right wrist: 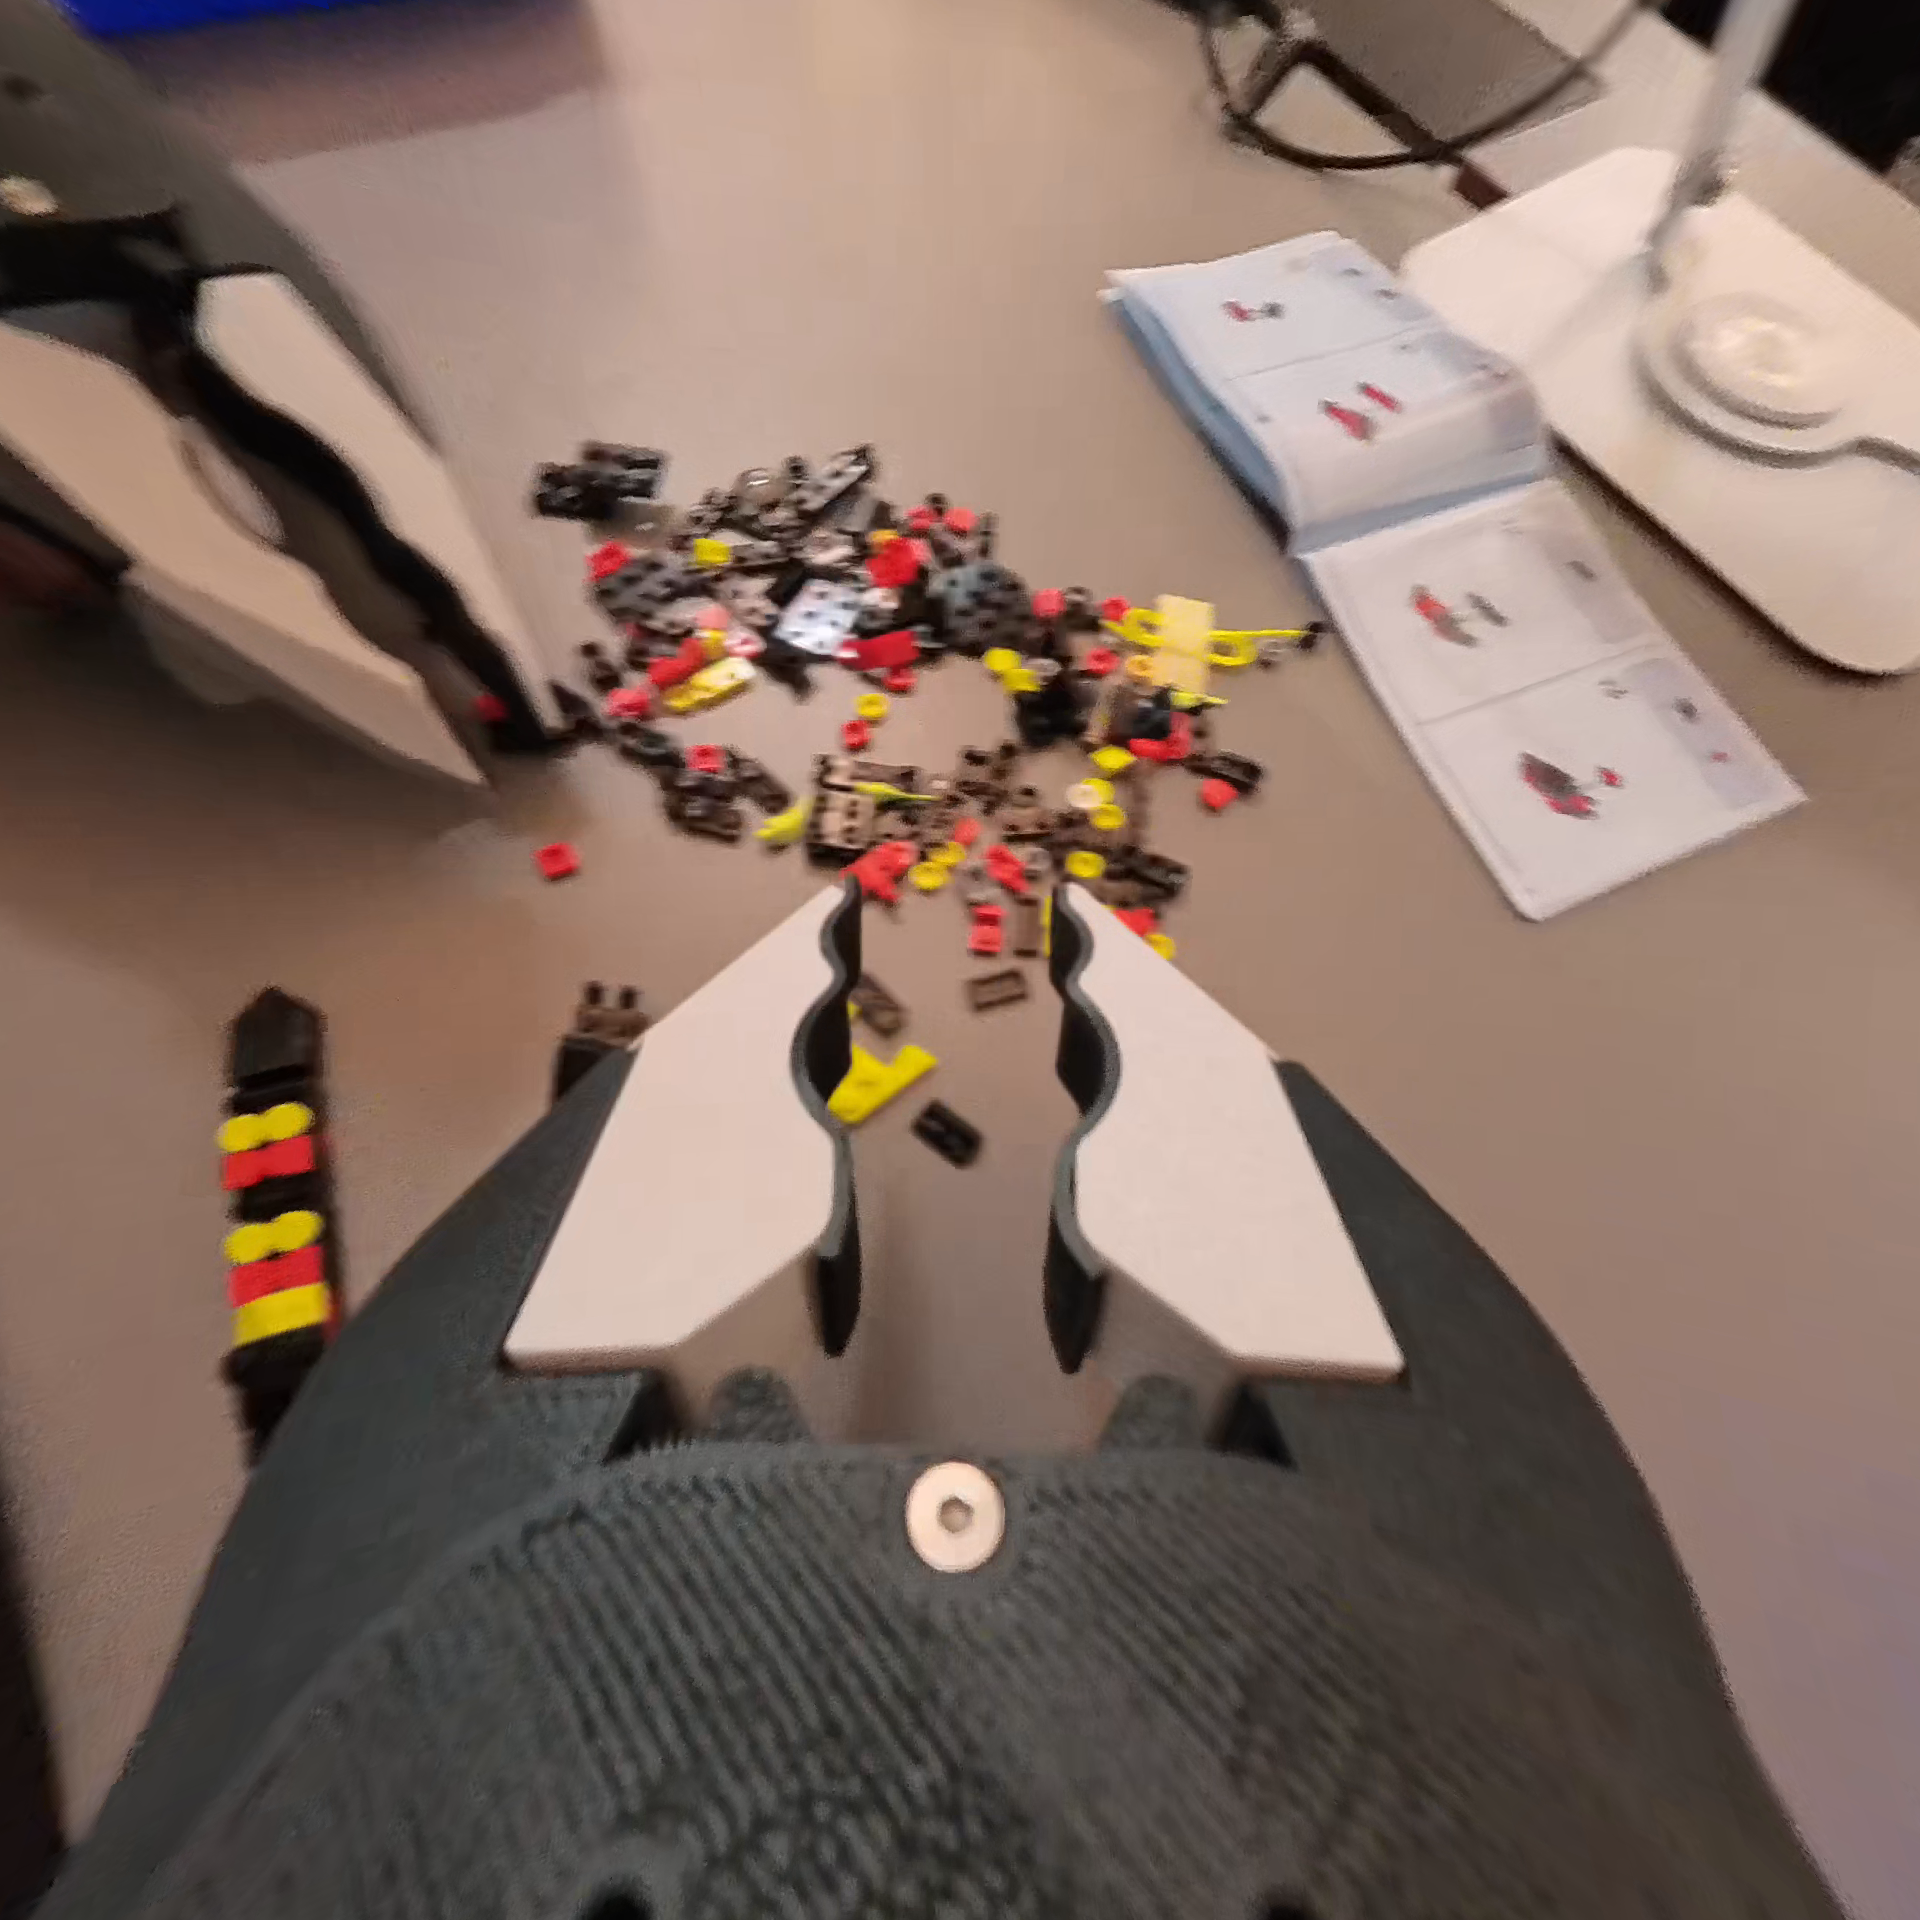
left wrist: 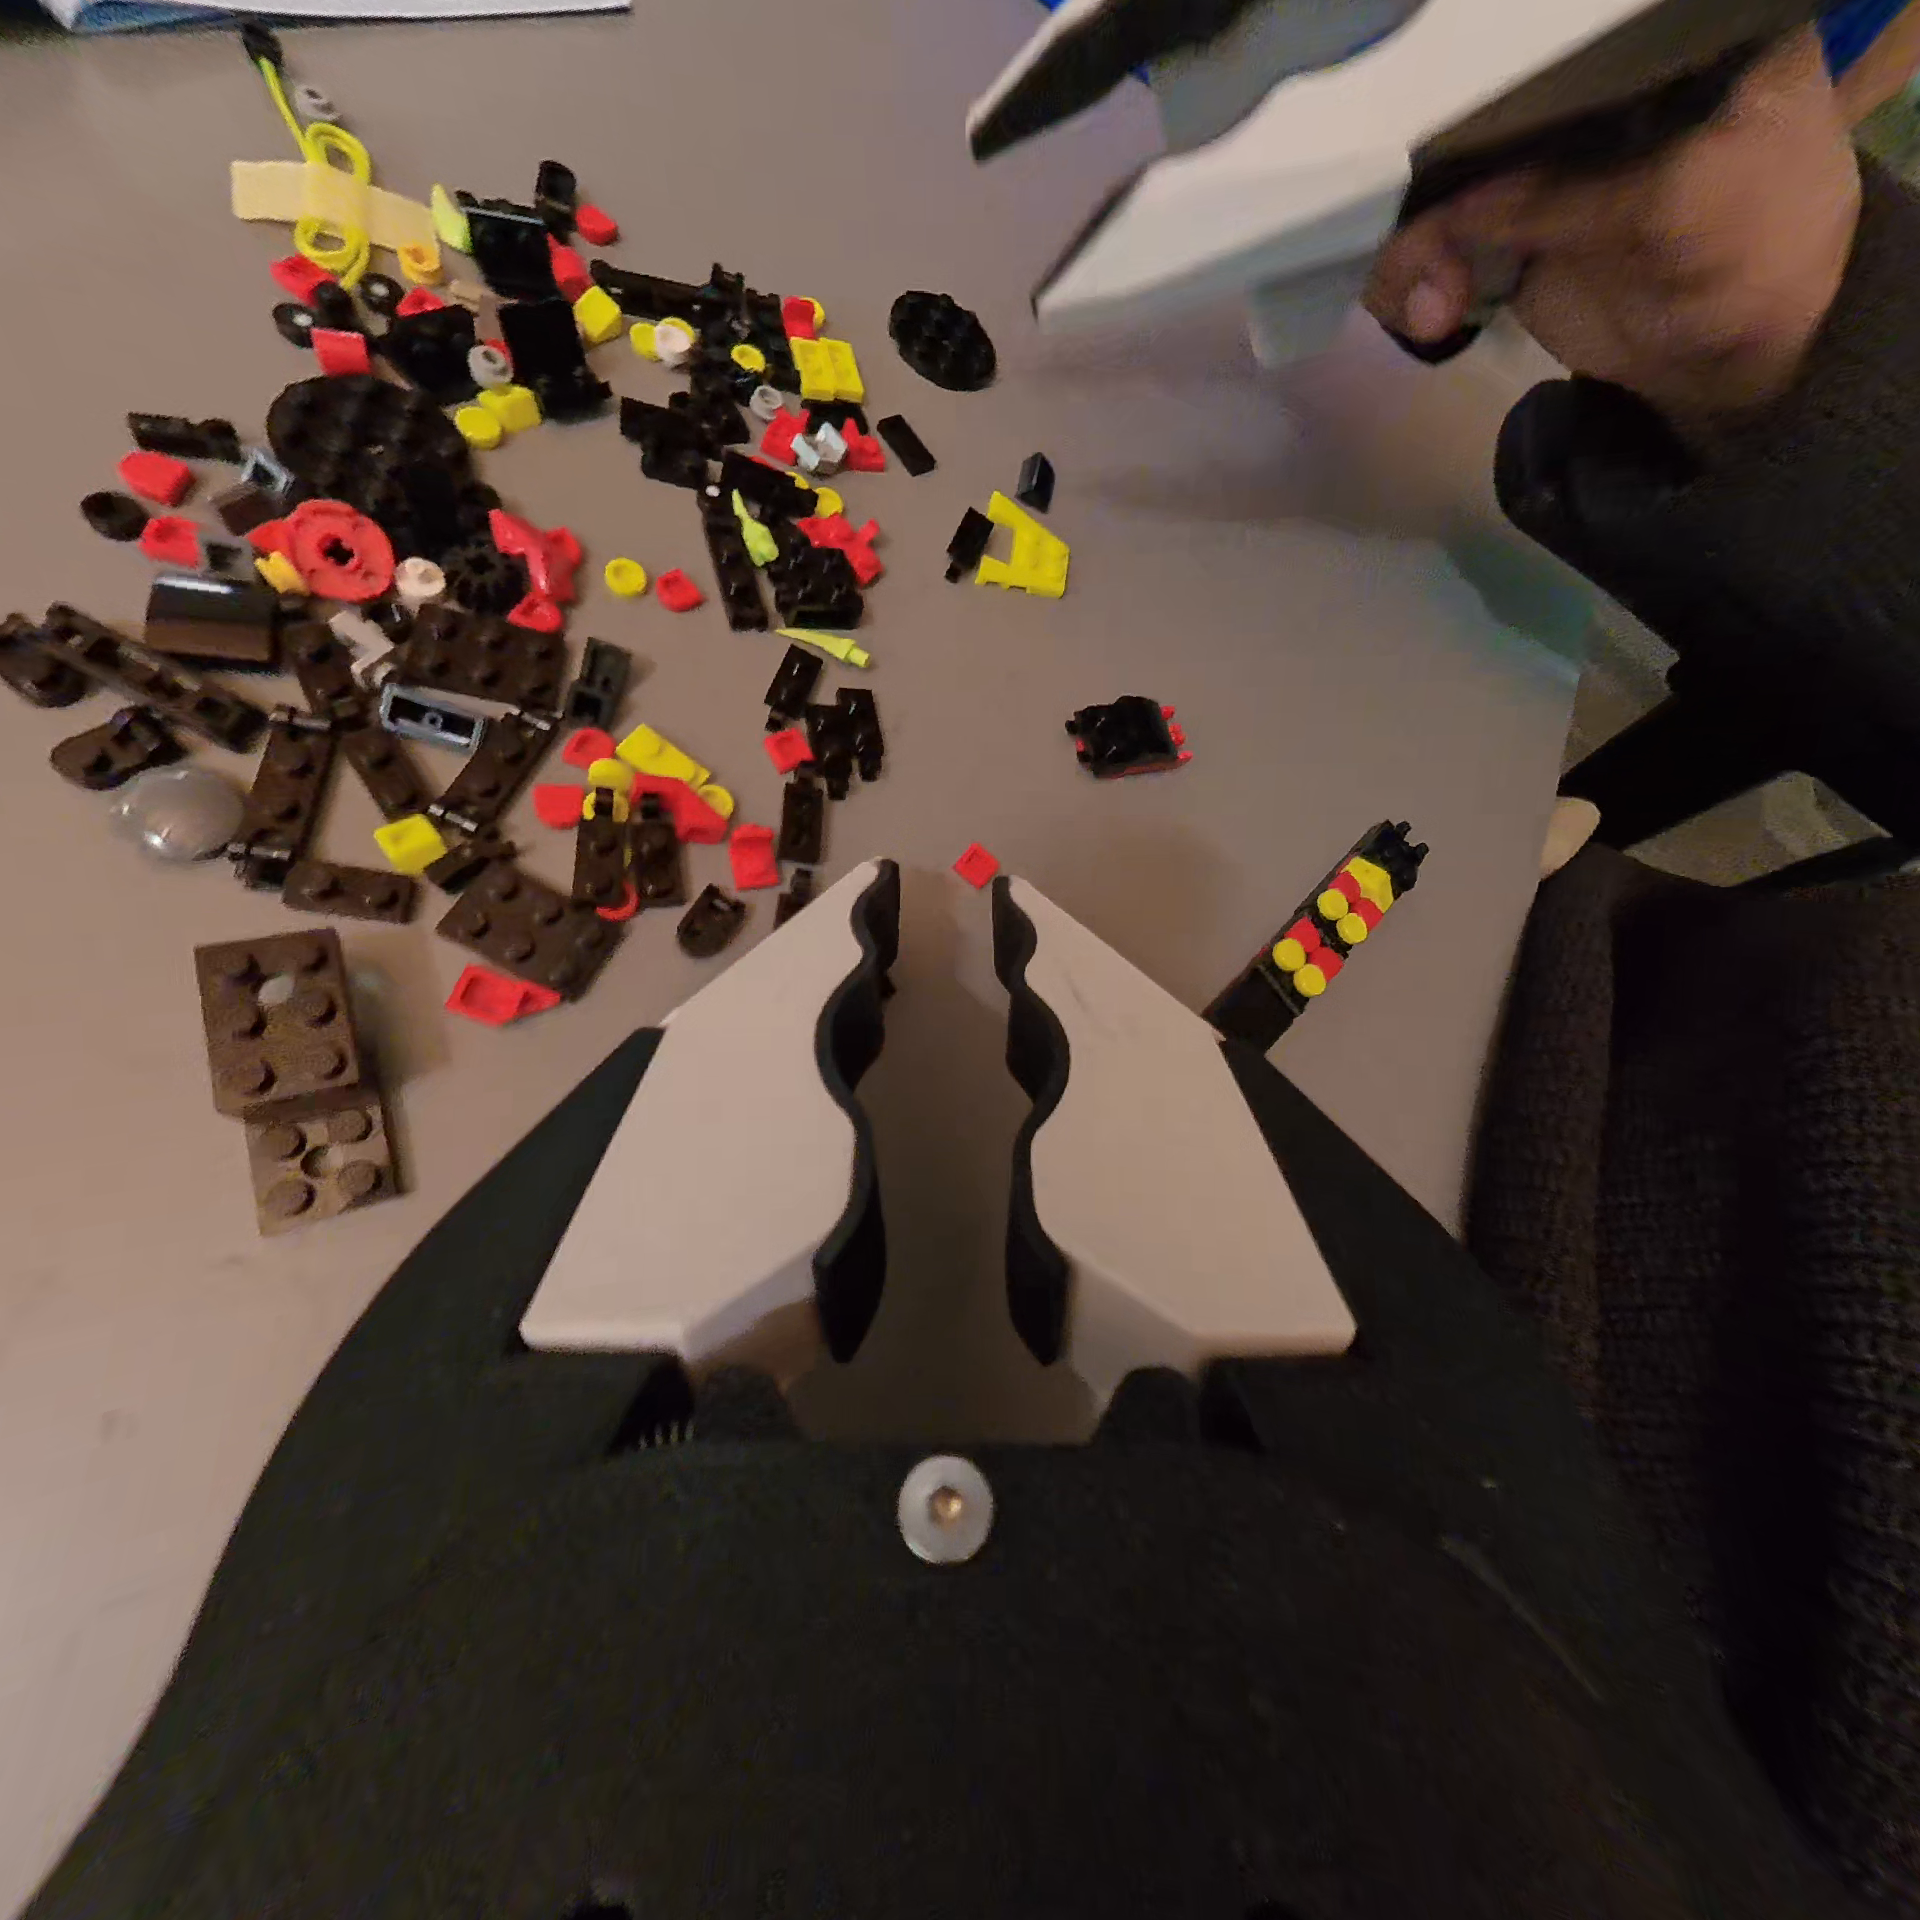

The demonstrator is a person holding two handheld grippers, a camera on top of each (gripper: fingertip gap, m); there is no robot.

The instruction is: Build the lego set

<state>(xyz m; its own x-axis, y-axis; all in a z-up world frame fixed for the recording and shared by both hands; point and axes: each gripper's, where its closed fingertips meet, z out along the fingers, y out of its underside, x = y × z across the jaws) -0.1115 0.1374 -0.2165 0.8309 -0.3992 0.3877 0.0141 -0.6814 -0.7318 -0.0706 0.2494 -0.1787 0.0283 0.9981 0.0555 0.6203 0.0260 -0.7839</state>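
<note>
A heap of loose black, red and yellow Lego pieces [left wrist: 499, 582] lies on the grey table [left wrist: 1195, 582]. My left gripper [left wrist: 943, 878] is open with a narrow gap and empty, low over the heap's near edge. A small red tile [left wrist: 975, 864] lies just past its tips. A long black build with yellow and red studs [left wrist: 1330, 925] lies to its right, and a small black-and-red sub-build [left wrist: 1127, 736] lies ahead. My right gripper [right wrist: 956, 896] is open wider and empty, above a yellow wedge piece [right wrist: 883, 1081]. The long build [right wrist: 272, 1195] lies to its left.
An open instruction booklet [right wrist: 1455, 540] and a white lamp base [right wrist: 1714, 395] lie at the right of the table. A pair of glasses [right wrist: 1330, 104] lies at the far edge. A dark fabric chair [left wrist: 1714, 1247] stands beside the table. A hand [left wrist: 1610, 260] holds the right gripper [left wrist: 1247, 177].
</note>
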